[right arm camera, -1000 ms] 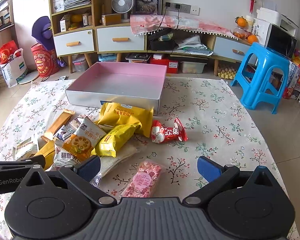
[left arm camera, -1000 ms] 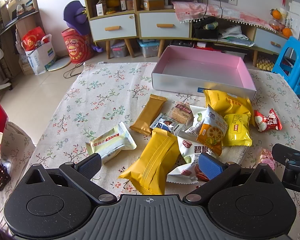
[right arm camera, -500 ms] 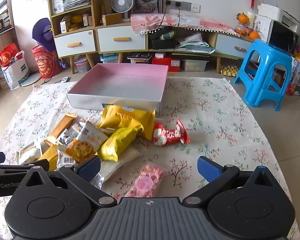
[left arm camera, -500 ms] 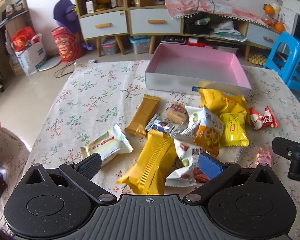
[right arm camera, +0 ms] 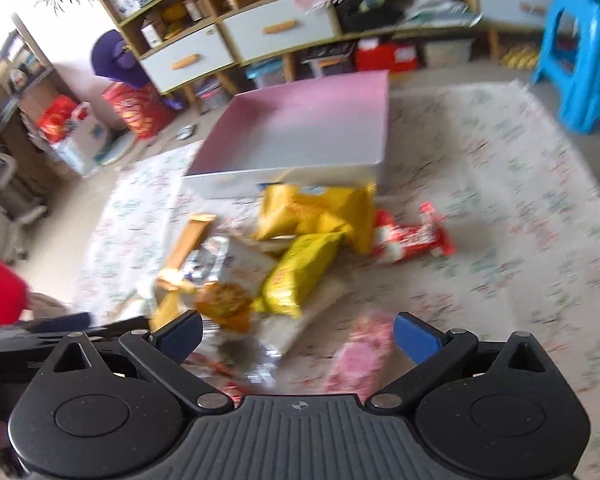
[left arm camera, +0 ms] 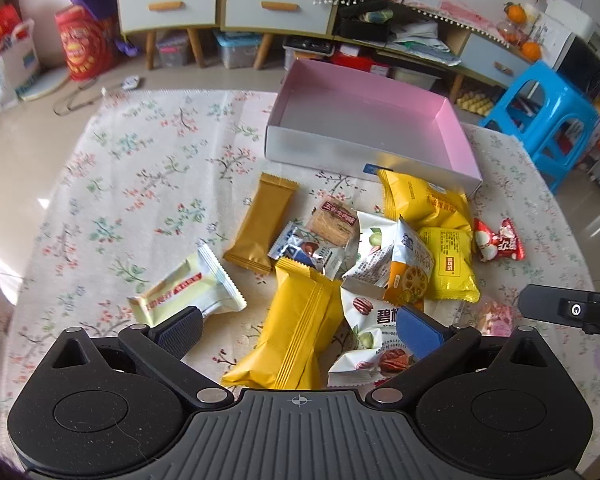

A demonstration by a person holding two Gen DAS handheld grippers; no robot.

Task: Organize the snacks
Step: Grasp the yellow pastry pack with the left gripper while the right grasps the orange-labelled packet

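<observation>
A heap of snack packets lies on the floral tablecloth [left arm camera: 140, 184] in front of an empty pink-lined box [left arm camera: 364, 120]. My left gripper [left arm camera: 300, 330] is open and hovers over a long yellow packet [left arm camera: 296, 328], with a cream packet [left arm camera: 188, 292] by its left finger and a pecan packet [left arm camera: 372, 320] by its right. My right gripper [right arm camera: 298, 334] is open and empty above the heap, a pink packet [right arm camera: 364, 356] just inside its right finger. That view is blurred. The pink box [right arm camera: 308, 132], yellow bags [right arm camera: 312, 264] and a red packet [right arm camera: 412, 236] lie ahead of it.
A blue plastic stool [left arm camera: 548, 120] stands right of the table. Cabinets with drawers [left arm camera: 280, 8] and floor clutter line the far wall. The right gripper's body [left arm camera: 568, 312] shows at the right edge of the left wrist view. A brown bar [left arm camera: 264, 224] lies left of the heap.
The left gripper has dipped and moved closer over the yellow packet. The right gripper has swung left and tilted down fast, blurring its view. Both stay open.
</observation>
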